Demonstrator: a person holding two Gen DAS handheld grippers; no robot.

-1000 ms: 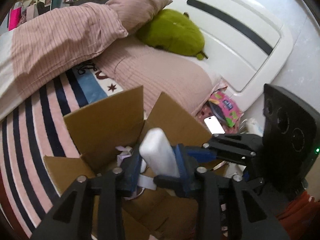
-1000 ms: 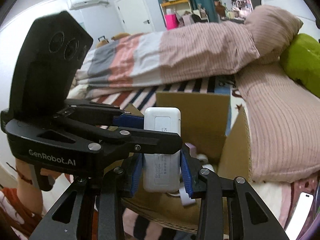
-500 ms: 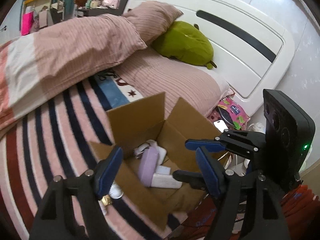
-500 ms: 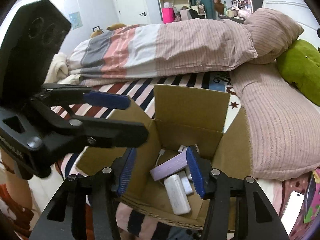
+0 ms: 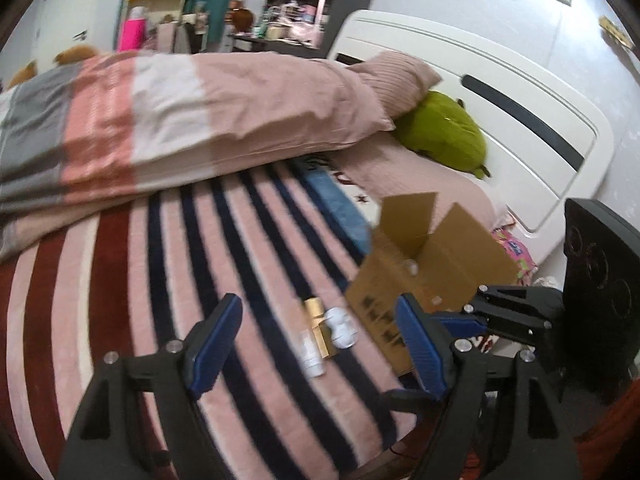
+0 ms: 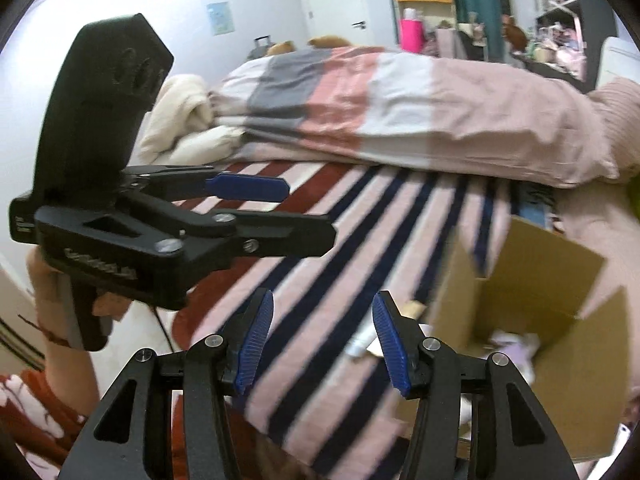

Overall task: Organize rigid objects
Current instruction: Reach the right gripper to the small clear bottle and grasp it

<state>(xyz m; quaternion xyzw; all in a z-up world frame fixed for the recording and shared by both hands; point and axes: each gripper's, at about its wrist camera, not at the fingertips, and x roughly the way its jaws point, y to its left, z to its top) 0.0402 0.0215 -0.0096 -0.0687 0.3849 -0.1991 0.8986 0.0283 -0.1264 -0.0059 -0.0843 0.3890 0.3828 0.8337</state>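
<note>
We see the left tool [image 5: 316, 344] spread wide with nothing between its blue pads, and the right tool [image 6: 322, 344] likewise parted and empty (both views are blurred). Ahead of the left tool lie a gold tube [image 5: 320, 330] and small white containers [image 5: 340, 326] on the striped blanket [image 5: 200, 260]. At two o'clock stands the open cardboard box [image 5: 432, 264].

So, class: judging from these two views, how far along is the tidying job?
Done: some items, a pale purple one among them, already lie in the brown cardboard box. In hand: nothing; the left gripper and right gripper are both open and empty. Left: a gold rectangular item, a small white bottle and a white rounded piece lie on the striped blanket beside the box.
</note>
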